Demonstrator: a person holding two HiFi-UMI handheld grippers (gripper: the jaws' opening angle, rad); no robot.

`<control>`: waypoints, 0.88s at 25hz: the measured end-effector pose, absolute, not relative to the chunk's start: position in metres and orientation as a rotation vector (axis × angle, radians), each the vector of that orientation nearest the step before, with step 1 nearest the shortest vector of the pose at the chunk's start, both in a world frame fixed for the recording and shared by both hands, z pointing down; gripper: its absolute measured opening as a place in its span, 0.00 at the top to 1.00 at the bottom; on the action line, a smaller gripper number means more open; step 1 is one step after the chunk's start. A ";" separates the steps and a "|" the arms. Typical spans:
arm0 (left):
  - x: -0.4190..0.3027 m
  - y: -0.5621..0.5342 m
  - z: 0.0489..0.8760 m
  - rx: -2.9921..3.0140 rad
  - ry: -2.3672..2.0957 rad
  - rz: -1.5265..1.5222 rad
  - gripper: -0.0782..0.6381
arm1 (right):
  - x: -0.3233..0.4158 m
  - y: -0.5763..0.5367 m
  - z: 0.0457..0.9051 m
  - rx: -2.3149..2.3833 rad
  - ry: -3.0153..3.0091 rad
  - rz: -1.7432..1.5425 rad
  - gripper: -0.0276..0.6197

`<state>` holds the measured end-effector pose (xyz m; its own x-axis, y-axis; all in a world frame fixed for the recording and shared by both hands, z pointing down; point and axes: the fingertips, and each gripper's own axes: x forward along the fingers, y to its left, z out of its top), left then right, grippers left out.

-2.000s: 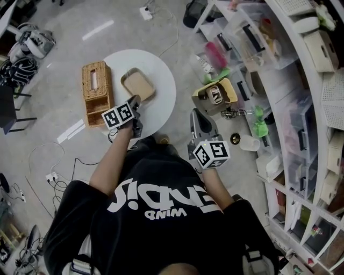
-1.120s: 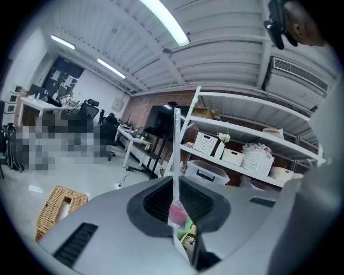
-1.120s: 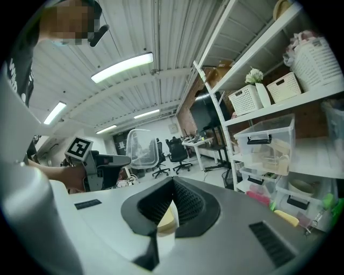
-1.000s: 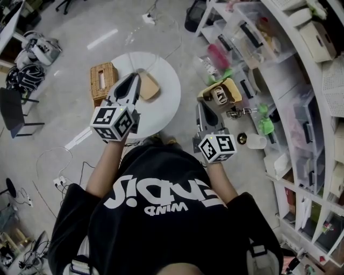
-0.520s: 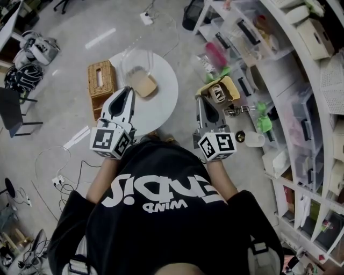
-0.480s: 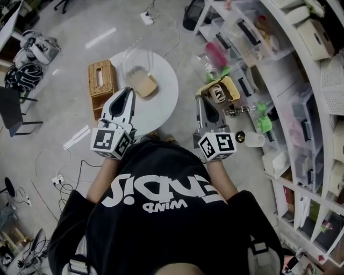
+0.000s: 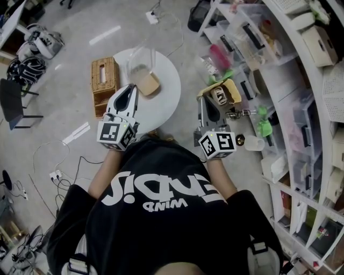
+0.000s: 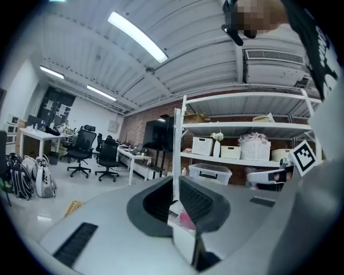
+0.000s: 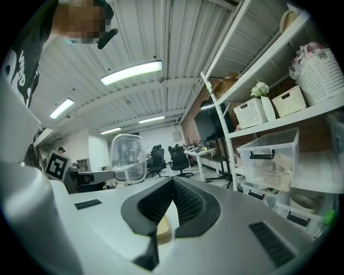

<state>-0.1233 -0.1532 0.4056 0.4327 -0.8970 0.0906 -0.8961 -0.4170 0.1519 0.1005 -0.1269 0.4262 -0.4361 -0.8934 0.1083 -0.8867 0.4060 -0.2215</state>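
The lid [image 7: 141,58] is clear, glossy plastic. The left gripper [image 7: 132,87] is matt grey plastic with ribbed black pads [image 8: 199,201]. The basket [image 7: 104,80] is rough woven wicker, and the table [image 7: 169,88] is smooth white.

A round white desk [image 7: 170,92] stands on the grey floor [image 7: 64,32], and a wicker tissue box [image 7: 104,80] sits at its left edge. To the right runs a white shelf unit [image 7: 314,115] packed with clear plastic bins [image 7: 257,38] – a yellow open box [image 7: 221,94] lies near its foot, green items [image 7: 262,124] just beside. Far left are a black chair [image 7: 12,102] and bags [image 7: 38,42]. Cables and a power strip [image 7: 152,16] trail over the floor.
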 end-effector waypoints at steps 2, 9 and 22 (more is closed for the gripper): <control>-0.126 -0.156 0.407 2.477 -1.598 -0.007 0.85 | 0.100 -0.127 0.426 -1.655 2.609 -0.386 0.96; -0.122 -0.152 0.406 2.522 -1.571 -0.021 0.85 | 0.103 -0.127 0.427 -1.682 2.600 -0.393 0.96; -0.118 -0.149 0.413 2.459 -1.568 0.000 0.85 | 0.108 -0.128 0.428 -1.688 2.598 -0.399 0.96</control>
